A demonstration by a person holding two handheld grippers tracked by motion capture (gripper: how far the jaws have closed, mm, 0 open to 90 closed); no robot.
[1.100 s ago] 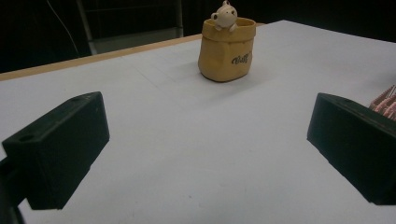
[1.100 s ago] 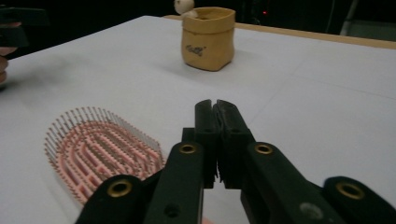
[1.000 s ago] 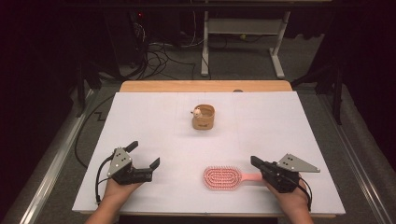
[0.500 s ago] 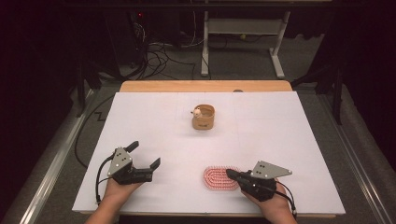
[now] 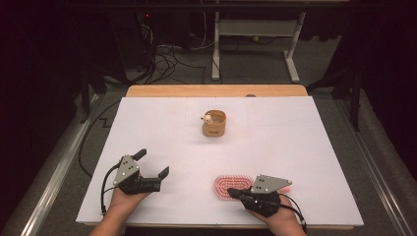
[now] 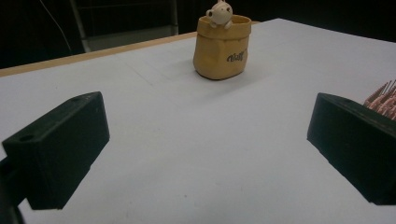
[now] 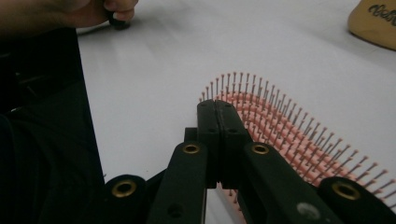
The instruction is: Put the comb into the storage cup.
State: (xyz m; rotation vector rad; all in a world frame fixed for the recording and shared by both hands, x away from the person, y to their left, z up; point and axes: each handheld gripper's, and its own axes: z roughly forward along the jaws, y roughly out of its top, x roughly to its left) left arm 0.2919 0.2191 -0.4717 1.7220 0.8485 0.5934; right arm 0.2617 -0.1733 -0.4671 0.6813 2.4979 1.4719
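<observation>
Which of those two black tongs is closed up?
The right tongs, over the pink brush: their jaws are pressed flat together with nothing between them. The left tongs stand wide open above bare table.

A single piece of lettering is showing: a short dark word in a slanted script is standing on the front of the tan pouch-shaped pot (image 6: 222, 46), low on its side. In the left gripper view its letters are too small and blurred for a sure reading. In the right gripper view the same pot (image 7: 376, 21) is showing the start of that word, cut off by the edge.
</observation>
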